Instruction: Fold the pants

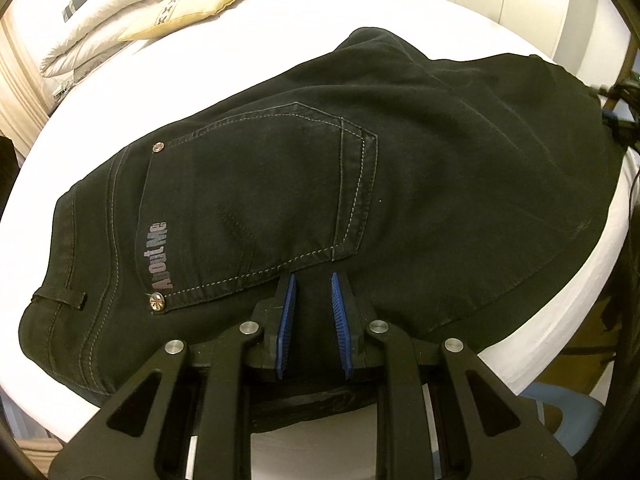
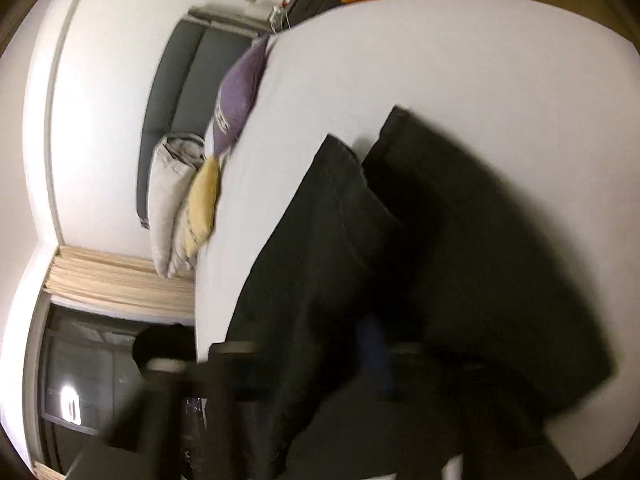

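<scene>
Nearest the left wrist camera, the left gripper (image 1: 312,284) is seen with its blue pads (image 1: 287,320) set narrow, a ridge of black cloth pinched between them just below the back pocket (image 1: 264,200). From that grip the pants (image 1: 320,184) are spread over the white bed (image 1: 440,12), waistband toward the left of the view, legs running away to the right, so the long axis lies across the gripper's line. At the far right edge the right gripper (image 1: 614,116) is only partly made out. In the blurred right wrist view the two leg ends (image 2: 400,184) are seen side by side on the sheet, cloth draped over the dark fingers; the jaws are judged closed, apparently on the cloth. Pillows (image 1: 132,12) are stacked at the far end. The seat end is judged nearer the left hand, the legs nearer the right.
</scene>
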`<state>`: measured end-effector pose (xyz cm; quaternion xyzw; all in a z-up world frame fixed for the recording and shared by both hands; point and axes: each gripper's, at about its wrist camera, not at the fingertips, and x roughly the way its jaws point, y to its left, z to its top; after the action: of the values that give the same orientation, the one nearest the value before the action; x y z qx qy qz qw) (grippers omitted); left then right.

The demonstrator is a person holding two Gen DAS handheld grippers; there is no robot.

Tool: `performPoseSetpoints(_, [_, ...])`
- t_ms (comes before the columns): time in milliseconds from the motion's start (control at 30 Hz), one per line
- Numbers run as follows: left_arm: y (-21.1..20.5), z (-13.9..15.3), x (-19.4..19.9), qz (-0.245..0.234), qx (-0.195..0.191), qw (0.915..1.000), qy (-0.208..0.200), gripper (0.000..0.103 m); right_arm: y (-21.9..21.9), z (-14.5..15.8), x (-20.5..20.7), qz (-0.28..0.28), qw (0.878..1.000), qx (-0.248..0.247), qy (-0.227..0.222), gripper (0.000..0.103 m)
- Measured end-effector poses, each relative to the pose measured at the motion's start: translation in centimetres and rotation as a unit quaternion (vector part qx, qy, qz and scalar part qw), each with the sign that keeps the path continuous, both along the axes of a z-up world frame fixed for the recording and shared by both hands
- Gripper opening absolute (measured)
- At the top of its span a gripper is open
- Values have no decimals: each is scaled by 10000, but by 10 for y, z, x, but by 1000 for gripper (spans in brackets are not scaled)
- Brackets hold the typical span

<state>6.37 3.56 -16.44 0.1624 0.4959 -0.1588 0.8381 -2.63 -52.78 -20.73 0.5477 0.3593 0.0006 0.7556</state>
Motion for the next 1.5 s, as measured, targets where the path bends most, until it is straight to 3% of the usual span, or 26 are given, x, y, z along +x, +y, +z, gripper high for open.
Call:
performPoseSetpoints(67, [-3, -1, -1, 11, 16, 10000, -25, 18, -1, 4, 4, -38, 9999, -88, 48, 6])
performPoseSetpoints(167, [-6, -2, 0, 60, -8, 10000, -41, 18, 4, 40, 2, -79, 9976, -666, 167, 4])
performPoseSetpoints(267, [-1, 0, 0, 58, 23, 10000, -52, 18, -1, 81, -2, -149, 9950, -830, 540, 4])
performPoseSetpoints(367, [-1, 0, 0, 48, 45, 10000, -60, 18, 3, 137, 7, -137, 9902, -1365, 255, 4])
performPoseSetpoints(467, [-3, -1, 2, 93, 50, 9999, -66, 18, 16, 169, 35, 258, 9802, -1959, 100, 5])
performPoseSetpoints(500, [-3, -1, 2, 104, 62, 9999, -66, 18, 17, 166, 43, 439, 9757, -2123, 306, 6])
performPoseSetpoints(567, [-4, 0, 2, 104, 91, 9999, -75, 18, 6, 159, 35, 74, 9713, -2299, 606, 9])
performPoseSetpoints(633, [-4, 0, 0, 123, 76, 9998, -98, 18, -8, 150, 10, -308, 9726, -2246, 514, 23])
performPoseSetpoints(700, [-4, -1, 1, 114, 83, 9998, -114, 18, -20, 131, -18, -467, 9748, -2080, 654, 46])
performPoseSetpoints(833, [-2, -1, 1, 77, 116, 9998, -108, 18, -27, 74, -56, -303, 9839, -1426, 1032, 46])
performPoseSetpoints(967, [-4, -1, 0, 116, 173, 9997, -129, 18, -39, 35, -76, -628, 9914, -487, 1038, 46])
performPoseSetpoints(1100, [-7, -1, 0, 146, 216, 9996, -138, 18, -37, 36, -67, -474, 9955, -412, 711, 46])
performPoseSetpoints(1200, [-8, -1, -1, 157, 224, 9995, -161, 18, -47, 36, -59, -493, 9947, -467, 770, 46])
performPoseSetpoints(1333, [-7, -2, -1, 157, 207, 9995, -183, 18, -53, 20, -49, -196, 9954, -121, 931, 46])
performPoseSetpoints(1500, [-6, -2, -2, 171, 196, 9994, -210, 18, -53, 12, -50, -183, 9965, 259, 777, 45])
